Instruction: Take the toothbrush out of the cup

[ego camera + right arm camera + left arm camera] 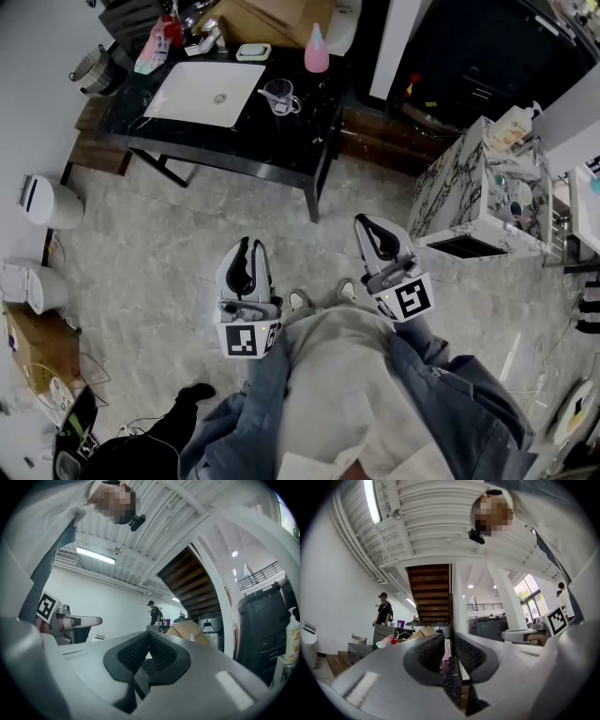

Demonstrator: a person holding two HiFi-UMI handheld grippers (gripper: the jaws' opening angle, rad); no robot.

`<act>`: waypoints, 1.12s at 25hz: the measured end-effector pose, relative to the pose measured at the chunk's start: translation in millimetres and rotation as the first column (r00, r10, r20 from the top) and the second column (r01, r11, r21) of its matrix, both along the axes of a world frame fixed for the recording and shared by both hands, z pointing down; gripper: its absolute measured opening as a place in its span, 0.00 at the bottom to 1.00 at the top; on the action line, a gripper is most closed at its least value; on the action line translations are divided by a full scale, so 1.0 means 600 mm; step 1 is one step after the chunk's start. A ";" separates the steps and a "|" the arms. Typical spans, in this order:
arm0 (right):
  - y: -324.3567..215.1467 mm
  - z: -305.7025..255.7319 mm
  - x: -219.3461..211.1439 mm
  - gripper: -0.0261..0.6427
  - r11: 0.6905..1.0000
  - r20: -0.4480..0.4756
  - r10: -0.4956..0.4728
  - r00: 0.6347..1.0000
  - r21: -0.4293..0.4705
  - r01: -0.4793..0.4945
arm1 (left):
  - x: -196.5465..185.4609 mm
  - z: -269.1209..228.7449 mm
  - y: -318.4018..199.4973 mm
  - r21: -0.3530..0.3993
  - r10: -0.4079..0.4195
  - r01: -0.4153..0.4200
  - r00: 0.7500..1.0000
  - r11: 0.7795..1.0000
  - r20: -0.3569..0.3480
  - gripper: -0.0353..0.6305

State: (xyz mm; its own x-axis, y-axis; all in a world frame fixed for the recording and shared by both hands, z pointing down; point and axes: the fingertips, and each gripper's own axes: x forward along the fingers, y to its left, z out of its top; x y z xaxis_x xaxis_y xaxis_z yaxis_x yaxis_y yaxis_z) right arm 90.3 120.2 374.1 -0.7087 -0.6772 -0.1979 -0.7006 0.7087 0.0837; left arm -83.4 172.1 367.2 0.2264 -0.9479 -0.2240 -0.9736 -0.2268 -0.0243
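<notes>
Clear glass cup [278, 95] on black table [274, 142] | left hand-held gripper [250, 244], right hand-held gripper [363, 221]: closed, empty

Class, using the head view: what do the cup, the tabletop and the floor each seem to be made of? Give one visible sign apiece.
Cup: clear glass or plastic, cannot tell which; the dark top shows through it.
Tabletop: black, glossy, faintly speckled, so polished stone or a stone-look laminate.
Floor: grey veined slabs with joint lines, marble or marble-look tile.
</notes>
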 end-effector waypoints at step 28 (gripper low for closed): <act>-0.017 -0.016 0.015 0.05 0.999 -0.012 -0.040 0.999 0.026 0.041 | -0.028 0.006 -0.013 0.001 -0.126 0.126 0.991 0.992 0.034 0.45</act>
